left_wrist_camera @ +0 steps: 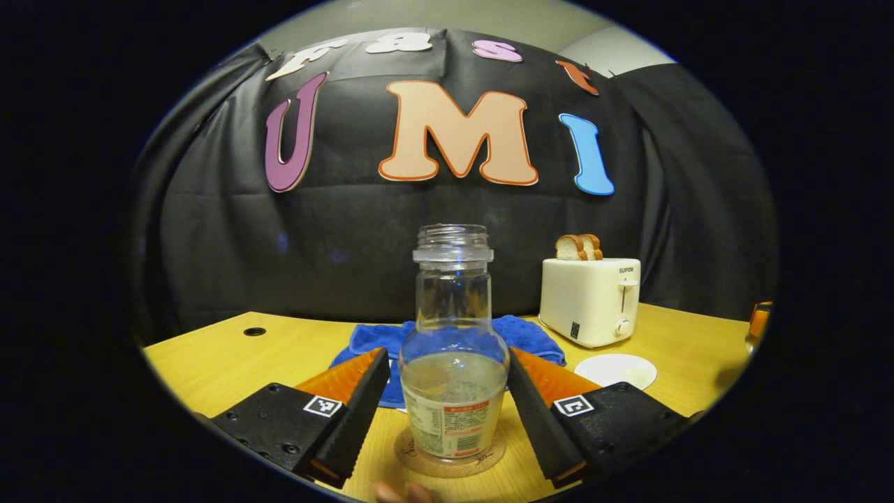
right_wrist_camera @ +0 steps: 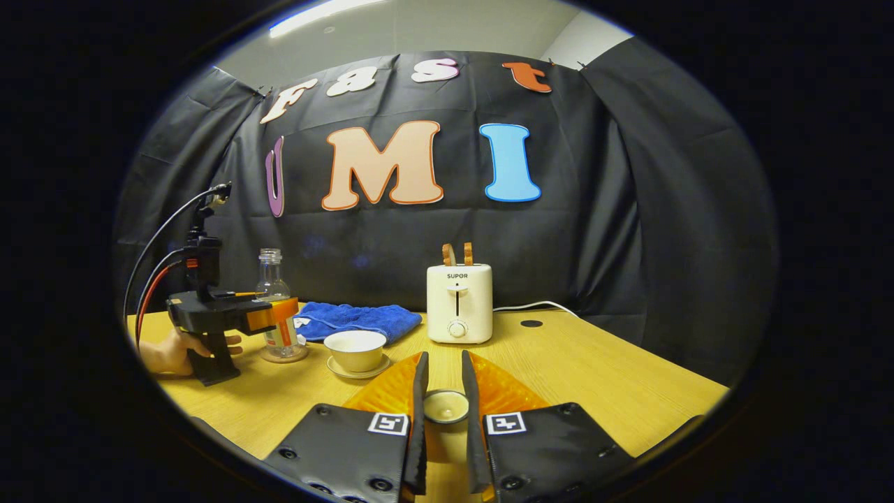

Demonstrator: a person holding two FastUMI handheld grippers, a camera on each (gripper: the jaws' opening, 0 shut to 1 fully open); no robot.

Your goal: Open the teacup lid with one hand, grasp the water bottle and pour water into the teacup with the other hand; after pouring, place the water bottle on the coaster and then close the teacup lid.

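The clear glass water bottle [left_wrist_camera: 453,349] stands upright on the round cork coaster [left_wrist_camera: 450,457] – the left gripper [left_wrist_camera: 447,391] spread wide around it, not touching. The right gripper [right_wrist_camera: 445,409] pinches the small white teacup lid [right_wrist_camera: 445,406]; the white teacup [right_wrist_camera: 355,350] sits uncovered.

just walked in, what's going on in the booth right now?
A person runs two handheld tongs at a wooden table. The left tongs stand open on either side of the water bottle, which sits upright on the coaster, partly filled. The right tongs are closed on the teacup lid, held off the cup. The teacup sits uncovered on its saucer beside the bottle. A toaster and blue cloth sit behind.
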